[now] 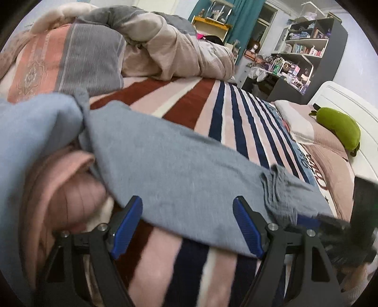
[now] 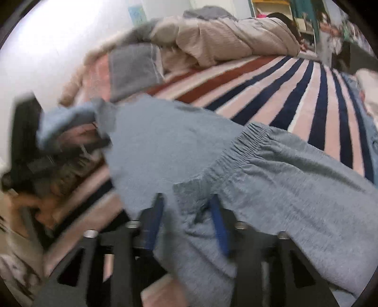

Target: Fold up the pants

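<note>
Gripping Waistband, Leg Running Left

Right claw point(image 2: 186, 219) was clamped on the grey pants point(image 2: 271, 179) near the waistband. Left claw point(image 1: 187, 226) stood apart, empty, just before the fabric. Pants lay lengthwise across the striped bed point(image 1: 236, 113).

A bedroom with pale blue walls point(image 1: 354, 47). A bed covered by a striped blanket point(image 1: 236, 113) in pink, white, navy and dark red fills the middle. A rumpled beige duvet point(image 1: 179, 47) lies at its far end, a white headboard point(image 1: 342, 99) stands at right. Beyond, cluttered grey shelves point(image 1: 314, 42) stand beside a window point(image 1: 265, 22) with teal curtains point(image 1: 245, 14).
</note>
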